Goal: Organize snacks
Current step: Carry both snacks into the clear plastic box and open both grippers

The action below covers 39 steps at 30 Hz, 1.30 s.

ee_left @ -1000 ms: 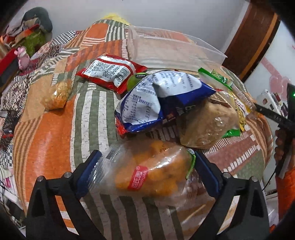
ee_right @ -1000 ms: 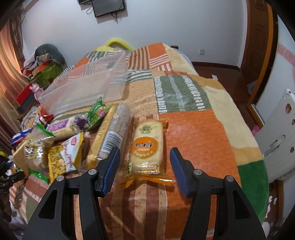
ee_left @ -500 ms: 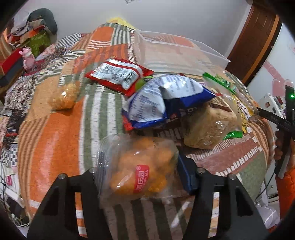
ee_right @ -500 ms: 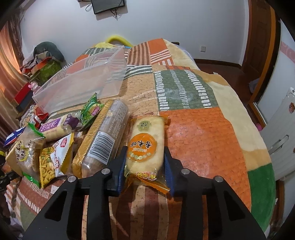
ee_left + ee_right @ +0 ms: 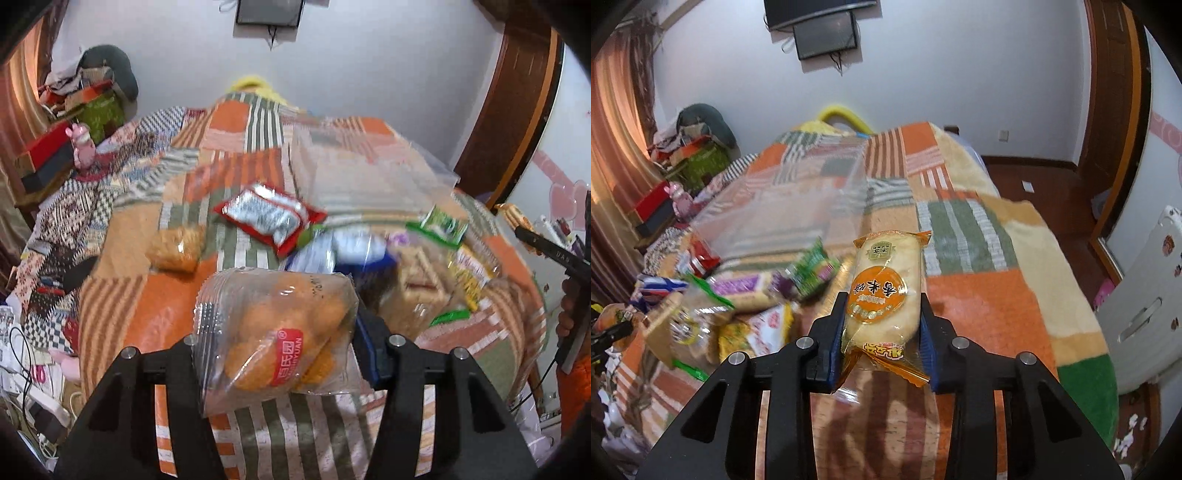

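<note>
A: Left gripper [image 5: 279,345]? Jaws wide a second ago, straddling the clear bag of orange puffs [image 5: 275,332] on the blanket [image 5: 122,306].

B: Now they have just been closing; pads press the bag, and it is lifted clear of the blanket, sitting higher in view with its far end toward 12 o'clock.

A: Right gripper [image 5: 882,325]?

B: Same: jaws were apart around the rice cracker pack [image 5: 884,291], have just been closing, now clamp it. Pack is off the blanket, tipped up toward 12.

A: Snack pile [image 5: 738,295]?

B: Drops toward 8 o'clock in the right view, blurred.
</note>
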Each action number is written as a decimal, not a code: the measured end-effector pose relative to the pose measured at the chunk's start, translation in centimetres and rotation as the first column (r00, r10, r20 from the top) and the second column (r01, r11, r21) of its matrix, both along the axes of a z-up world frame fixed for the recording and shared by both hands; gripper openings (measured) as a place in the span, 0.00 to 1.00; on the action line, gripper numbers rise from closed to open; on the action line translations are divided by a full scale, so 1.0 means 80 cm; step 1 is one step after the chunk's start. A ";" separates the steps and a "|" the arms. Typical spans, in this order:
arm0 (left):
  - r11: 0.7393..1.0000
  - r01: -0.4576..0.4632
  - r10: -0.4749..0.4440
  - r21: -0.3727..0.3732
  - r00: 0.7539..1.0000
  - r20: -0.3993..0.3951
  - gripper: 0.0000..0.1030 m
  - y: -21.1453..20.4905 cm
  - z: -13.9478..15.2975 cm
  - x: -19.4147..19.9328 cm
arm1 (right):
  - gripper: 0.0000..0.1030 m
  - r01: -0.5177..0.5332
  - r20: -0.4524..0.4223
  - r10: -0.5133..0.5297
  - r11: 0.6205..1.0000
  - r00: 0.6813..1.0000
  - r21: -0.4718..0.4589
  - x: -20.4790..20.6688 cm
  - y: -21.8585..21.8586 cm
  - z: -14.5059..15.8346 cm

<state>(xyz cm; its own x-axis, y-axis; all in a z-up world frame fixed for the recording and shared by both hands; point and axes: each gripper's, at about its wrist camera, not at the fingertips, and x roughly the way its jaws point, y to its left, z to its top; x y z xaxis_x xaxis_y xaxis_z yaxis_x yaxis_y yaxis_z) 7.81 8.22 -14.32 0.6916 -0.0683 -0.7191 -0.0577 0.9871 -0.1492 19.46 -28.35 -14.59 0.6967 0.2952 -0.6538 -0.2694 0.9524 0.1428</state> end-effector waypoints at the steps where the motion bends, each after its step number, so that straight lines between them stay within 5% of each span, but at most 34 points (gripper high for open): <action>1: 1.000 0.000 0.000 0.001 1.000 0.018 0.53 0.000 0.008 0.000 | 0.30 -0.005 0.012 0.005 1.000 1.000 0.006 0.001 0.002 0.004; 11: 1.000 0.017 -0.017 0.004 0.992 0.128 0.53 -0.005 0.056 0.048 | 0.30 -0.061 0.085 0.056 0.997 0.995 0.052 0.018 0.036 0.029; 22: 0.999 0.036 -0.036 0.006 0.988 0.151 0.53 -0.005 0.072 0.139 | 0.30 -0.086 0.148 0.076 0.994 0.986 0.067 0.049 0.068 0.045; 31: 0.997 0.070 -0.074 0.033 0.991 0.112 0.53 -0.015 0.064 0.219 | 0.30 -0.101 0.161 0.094 0.994 0.982 0.036 0.083 0.089 0.051; 39: 0.993 0.120 -0.120 0.003 0.993 0.001 0.53 -0.019 0.030 0.292 | 0.30 -0.124 0.138 0.127 0.992 0.982 -0.029 0.117 0.110 0.041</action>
